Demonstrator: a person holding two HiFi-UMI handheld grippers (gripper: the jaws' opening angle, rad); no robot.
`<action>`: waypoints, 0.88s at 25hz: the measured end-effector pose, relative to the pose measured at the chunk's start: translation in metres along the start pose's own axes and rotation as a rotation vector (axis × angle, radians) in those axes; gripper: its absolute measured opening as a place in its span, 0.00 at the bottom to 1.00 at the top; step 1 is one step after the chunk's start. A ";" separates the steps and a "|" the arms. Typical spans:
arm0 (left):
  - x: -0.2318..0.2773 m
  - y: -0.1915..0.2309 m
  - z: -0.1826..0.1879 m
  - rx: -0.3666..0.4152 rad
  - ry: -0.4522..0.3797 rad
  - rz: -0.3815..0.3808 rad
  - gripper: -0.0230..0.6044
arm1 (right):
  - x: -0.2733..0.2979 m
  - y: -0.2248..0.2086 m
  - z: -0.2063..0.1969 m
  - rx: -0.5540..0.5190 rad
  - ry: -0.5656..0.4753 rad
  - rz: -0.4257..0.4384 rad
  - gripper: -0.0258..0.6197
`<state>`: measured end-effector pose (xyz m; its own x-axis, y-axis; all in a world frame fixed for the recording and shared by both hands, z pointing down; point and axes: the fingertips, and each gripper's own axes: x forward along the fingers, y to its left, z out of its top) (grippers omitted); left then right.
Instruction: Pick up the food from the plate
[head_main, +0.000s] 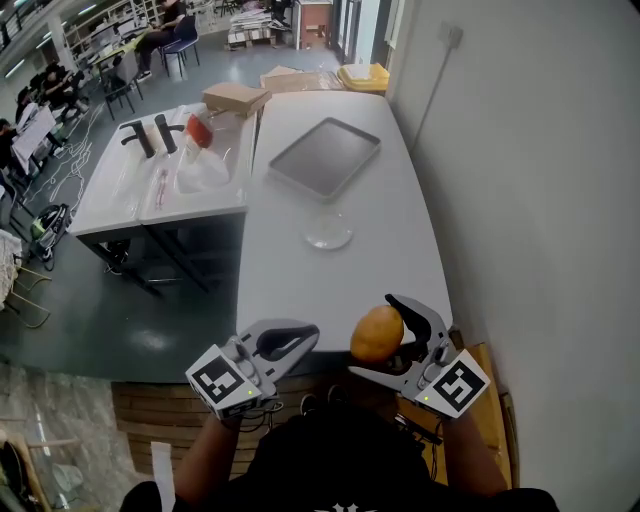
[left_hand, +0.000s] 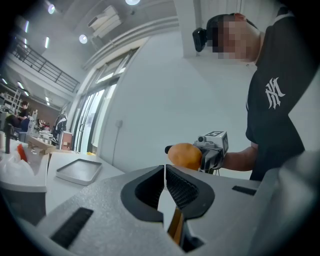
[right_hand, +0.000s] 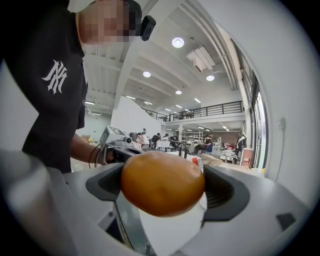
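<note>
Orange-brown smooth rounded food piece (right_hand: 162, 182) | where: pinched across its middle by right gripper (head_main: 393, 342), off and well apart from clear glass plate (head_main: 328, 238) | left gripper (left_hand: 164, 186): jaws pressed together, nothing between | handling: looks light, smooth, likely slippery; squeeze gently at widest part

a long white counter (head_main: 330, 280) runs from near to far along a plain white wall (head_main: 530, 150) on the right, where a cable climbs to a socket (head_main: 452, 36). left of it a second counter (head_main: 115, 195) stands on a grey floor (head_main: 110, 320). chairs (head_main: 120, 92) and shelving (head_main: 100, 25) fill the far left. tall windows (left_hand: 95, 115) line one side, and round ceiling lights (right_hand: 178, 42) glow above a railed mezzanine (right_hand: 210, 109).
</note>
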<state>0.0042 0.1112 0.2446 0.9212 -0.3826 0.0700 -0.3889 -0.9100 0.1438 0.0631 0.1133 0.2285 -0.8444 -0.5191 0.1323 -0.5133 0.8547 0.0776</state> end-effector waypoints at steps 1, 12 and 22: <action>0.004 0.001 0.002 -0.011 -0.010 0.005 0.06 | -0.001 -0.004 0.000 0.004 -0.009 0.003 0.74; 0.037 -0.009 0.021 0.019 -0.026 0.042 0.06 | -0.032 -0.033 0.022 0.025 -0.147 0.002 0.74; 0.052 -0.009 0.029 0.061 -0.029 0.053 0.06 | -0.039 -0.046 0.024 0.010 -0.175 0.013 0.74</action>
<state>0.0559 0.0945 0.2183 0.8995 -0.4343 0.0477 -0.4368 -0.8959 0.0803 0.1159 0.0944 0.1959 -0.8645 -0.5010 -0.0412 -0.5027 0.8619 0.0667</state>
